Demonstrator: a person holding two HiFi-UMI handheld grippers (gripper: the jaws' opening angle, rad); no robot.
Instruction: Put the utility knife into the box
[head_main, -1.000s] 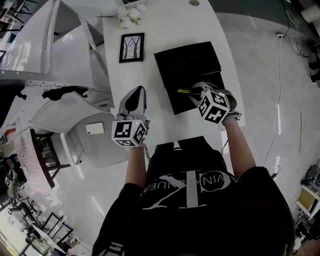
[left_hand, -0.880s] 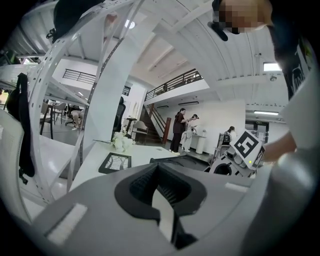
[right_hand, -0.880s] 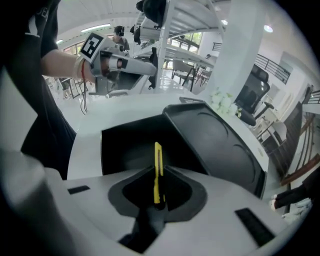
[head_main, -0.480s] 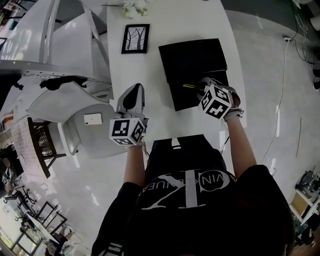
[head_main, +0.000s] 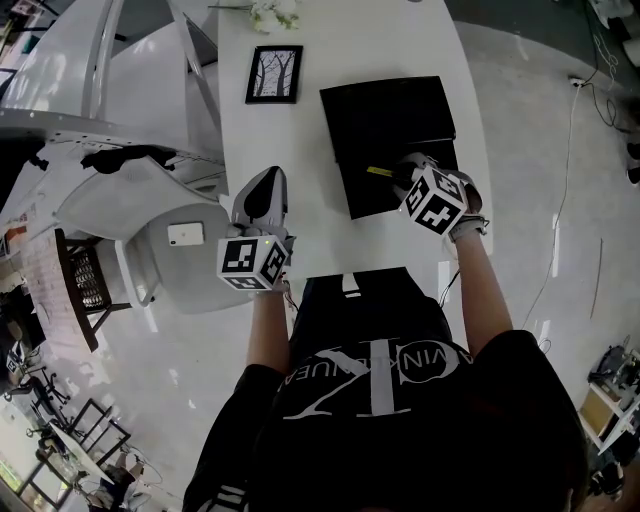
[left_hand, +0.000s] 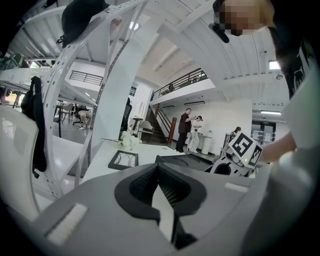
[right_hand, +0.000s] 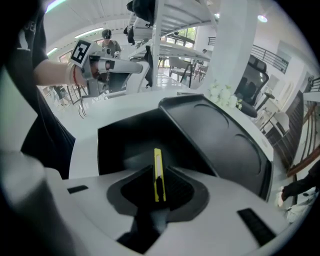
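Broadly, we stand at a long white table (head_main: 300, 140) that runs away ahead of both sets of fingers. On it, under and beyond the right fingers, lies the black box (head_main: 365, 198), open, with its lid (head_main: 385, 115) swung back on the far side. Our left gripper (head_main: 267, 182) hovers over the table's near left corner, well apart from the box, its jaws pressed together with nothing between them. Our right gripper (head_main: 398, 180) hangs over the box's open tray. Far ahead of the left fingers lies a small framed picture (head_main: 273, 74), and beyond it are some white flowers (head_main: 272, 14). Smallest is the utility knife (right_hand: 157, 165), clamped between the right jaws. Its slim yellow body stands on edge between the pads and sticks out past the fingertips, pointing across the tray toward the lid. We cannot tell whether it touches the tray's floor.
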